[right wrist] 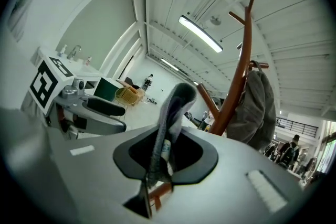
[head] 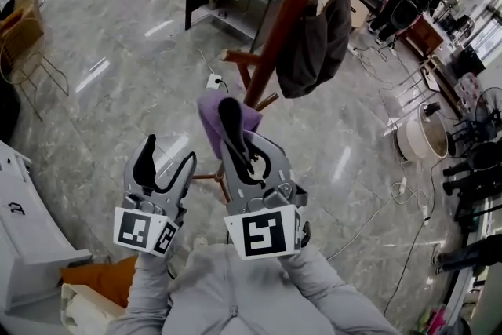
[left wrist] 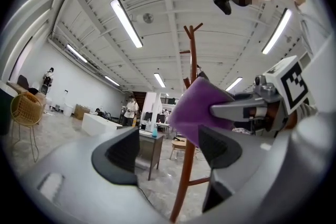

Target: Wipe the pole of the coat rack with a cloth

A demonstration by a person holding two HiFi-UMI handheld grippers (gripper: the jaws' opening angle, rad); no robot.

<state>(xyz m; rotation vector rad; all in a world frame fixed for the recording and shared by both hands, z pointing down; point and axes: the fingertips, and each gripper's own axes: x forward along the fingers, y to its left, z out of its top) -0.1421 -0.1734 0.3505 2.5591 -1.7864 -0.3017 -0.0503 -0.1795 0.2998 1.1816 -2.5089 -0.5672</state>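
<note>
Right tool (head: 229, 115): pressed onto the purple cloth (head: 209, 118), at the centre of the head view.
Left tool (head: 168, 159): jaws spread with nothing between them, lower left of centre.
Pole (head: 287, 16): brown, slanting from the centre to the top edge. The cloth is just beside its lower part, and contact is unclear.
Bag (head: 318, 43): grey, hanging from the rack to the right of the pole.

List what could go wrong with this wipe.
1. The right gripper pinches the cloth in a thin fold; dragging on the pole might pull it loose.
2. The bag hangs by the pole higher up; wiping upward could snag it.
3. The left gripper is open and empty; nothing steadies the pole, so a push may tip it.
</note>
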